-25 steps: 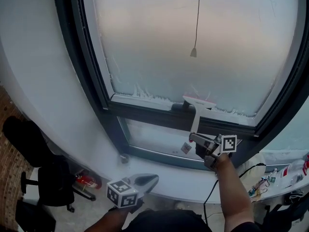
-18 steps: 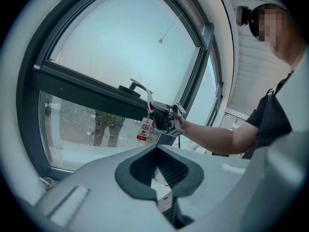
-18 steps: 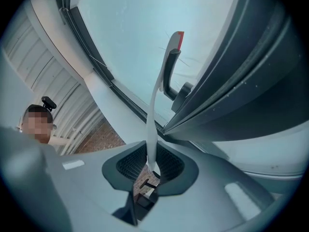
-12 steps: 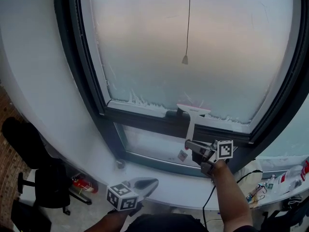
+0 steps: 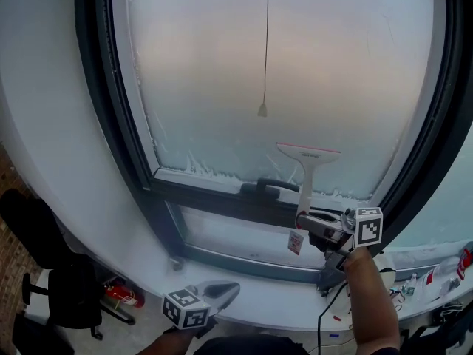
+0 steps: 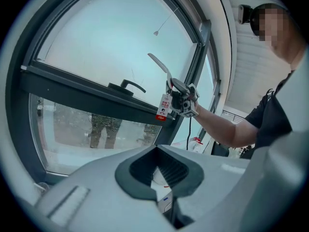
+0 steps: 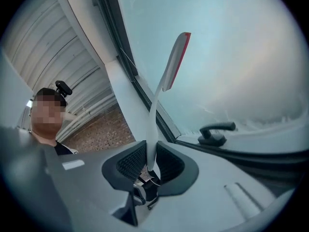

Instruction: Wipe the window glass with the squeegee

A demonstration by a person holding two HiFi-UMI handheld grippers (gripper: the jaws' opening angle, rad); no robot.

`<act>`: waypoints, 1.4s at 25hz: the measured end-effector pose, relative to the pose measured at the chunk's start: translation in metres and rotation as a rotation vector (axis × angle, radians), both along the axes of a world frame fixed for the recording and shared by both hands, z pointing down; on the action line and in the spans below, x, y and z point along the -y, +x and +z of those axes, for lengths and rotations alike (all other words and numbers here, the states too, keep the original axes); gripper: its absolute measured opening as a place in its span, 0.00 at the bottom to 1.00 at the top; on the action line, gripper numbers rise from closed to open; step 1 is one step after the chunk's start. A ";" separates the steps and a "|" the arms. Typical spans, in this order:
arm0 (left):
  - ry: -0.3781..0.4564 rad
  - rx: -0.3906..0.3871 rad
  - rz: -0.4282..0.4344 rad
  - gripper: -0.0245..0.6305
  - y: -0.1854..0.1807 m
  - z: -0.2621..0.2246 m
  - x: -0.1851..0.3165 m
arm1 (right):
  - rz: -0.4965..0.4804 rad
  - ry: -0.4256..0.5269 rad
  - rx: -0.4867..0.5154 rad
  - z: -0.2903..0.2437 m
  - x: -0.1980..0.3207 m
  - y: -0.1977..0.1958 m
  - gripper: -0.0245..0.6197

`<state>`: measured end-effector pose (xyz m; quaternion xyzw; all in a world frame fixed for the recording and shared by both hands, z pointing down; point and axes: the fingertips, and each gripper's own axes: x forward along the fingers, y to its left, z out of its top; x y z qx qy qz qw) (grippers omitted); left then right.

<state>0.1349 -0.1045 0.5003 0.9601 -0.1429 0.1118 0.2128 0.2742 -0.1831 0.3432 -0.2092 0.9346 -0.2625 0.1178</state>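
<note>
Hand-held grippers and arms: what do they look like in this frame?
Both are light grey shells. The left hand-held gripper and right hand-held gripper each carry a white cube with black square markers. Dark grey ribbed pads line the jaws' rounded notch. The person wears a black short-sleeved top; forearms are bare.

big frosted window (image 5: 310, 87) filling the top, soft pinkish daylight coming through, dark frame (image 5: 100, 109), thin pull cord (image 5: 267, 43) dangling mid-frame, plain white wall (image 5: 37, 124) on the left, black office chair (image 5: 74, 302) lower left, brick-looking floor (image 7: 104, 129)
</note>
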 end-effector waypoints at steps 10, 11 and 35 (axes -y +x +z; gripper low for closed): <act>0.004 -0.005 0.031 0.04 0.021 -0.005 -0.002 | 0.094 0.197 -0.168 -0.109 -0.001 0.055 0.18; 0.003 -0.005 0.030 0.04 0.022 -0.005 -0.002 | 0.101 0.208 -0.171 -0.120 0.001 0.061 0.18; 0.010 -0.007 -0.015 0.04 0.029 -0.006 0.000 | 0.065 0.220 -0.132 -0.169 0.026 0.101 0.17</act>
